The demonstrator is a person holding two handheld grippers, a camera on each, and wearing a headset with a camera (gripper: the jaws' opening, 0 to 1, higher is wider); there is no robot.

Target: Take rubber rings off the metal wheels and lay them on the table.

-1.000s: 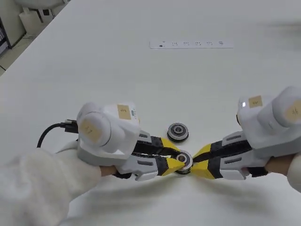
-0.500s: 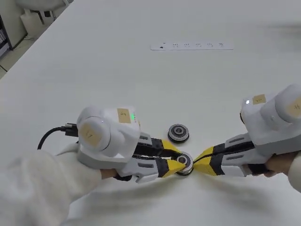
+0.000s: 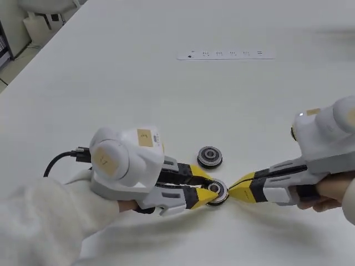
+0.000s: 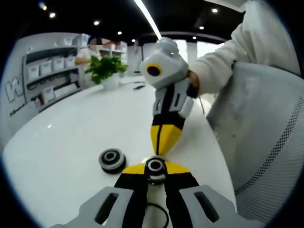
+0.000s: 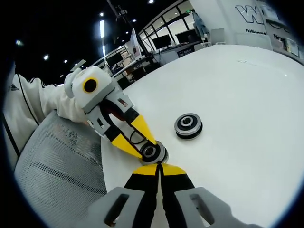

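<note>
The left gripper (image 4: pixel 156 169) has its two yellow-tipped jaws closed on a small round metal wheel (image 4: pixel 156 167) with a dark band around its silver hub. In the left gripper view, one tip sits on each side of the wheel, low in the middle of the frame. In the head view this metal wheel (image 3: pixel 217 190) lies on the white table (image 3: pixel 166 100) at lower centre, with the left gripper (image 3: pixel 213 189) reaching in from the left.

The right gripper (image 5: pixel 159 167) has its yellow tips pressed together with no gap showing. They touch the near edge of the metal wheel (image 5: pixel 152 153). I cannot tell whether any rubber is pinched between them. In the head view the right gripper (image 3: pixel 233 191) comes in from the right, so the two grippers meet tip to tip at the wheel. In the left gripper view it (image 4: pixel 163 151) points down from the upper centre.

A second metal wheel (image 3: pixel 209 157), still wearing its dark ring, lies flat just above the held one and apart from it. It sits left of the jaws in the left gripper view (image 4: pixel 112 159) and right of centre in the right gripper view (image 5: pixel 188 125).

A black cable (image 3: pixel 58 158) trails from the left gripper's body at the left. A white sleeve (image 3: pixel 39 221) fills the lower left corner. A long white power strip (image 3: pixel 226 54) lies near the top of the frame.
</note>
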